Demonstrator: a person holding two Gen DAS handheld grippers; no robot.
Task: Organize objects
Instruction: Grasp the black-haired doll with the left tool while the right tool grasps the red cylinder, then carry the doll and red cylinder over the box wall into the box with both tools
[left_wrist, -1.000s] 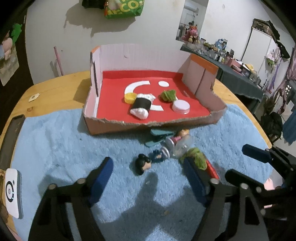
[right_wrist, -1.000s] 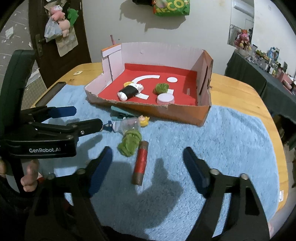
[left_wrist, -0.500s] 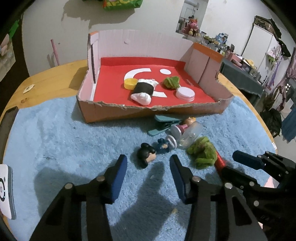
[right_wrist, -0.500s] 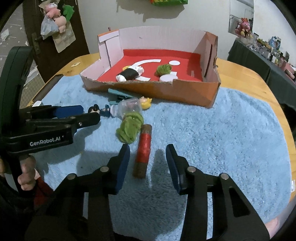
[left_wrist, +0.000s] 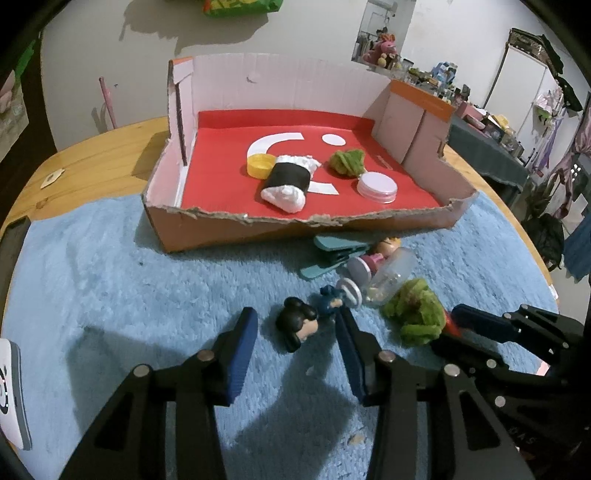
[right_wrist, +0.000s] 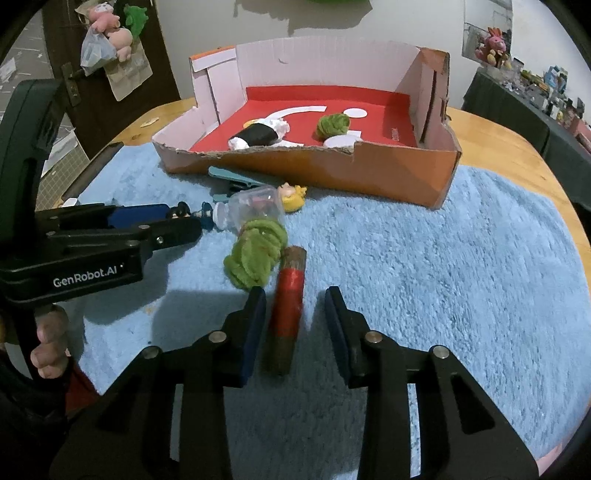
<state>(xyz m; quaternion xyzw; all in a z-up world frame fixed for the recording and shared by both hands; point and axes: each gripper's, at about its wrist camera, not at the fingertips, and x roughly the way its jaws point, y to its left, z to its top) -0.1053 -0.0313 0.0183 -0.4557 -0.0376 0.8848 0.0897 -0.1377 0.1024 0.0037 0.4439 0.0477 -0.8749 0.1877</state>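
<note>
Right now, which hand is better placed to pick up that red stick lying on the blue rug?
The right gripper. The red stick lies between its closing fingers, with a small gap visible on each side. The left gripper is closing around a small black-haired doll further left, beyond the green fuzzy bundle.

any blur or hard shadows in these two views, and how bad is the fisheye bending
Left wrist view: sharp, hard gripper shadows on the blue rug, table edge bowed. Right wrist view: the red-banded stick is slightly smeared, dark shadows fall under the jaws, corners black out.
</note>
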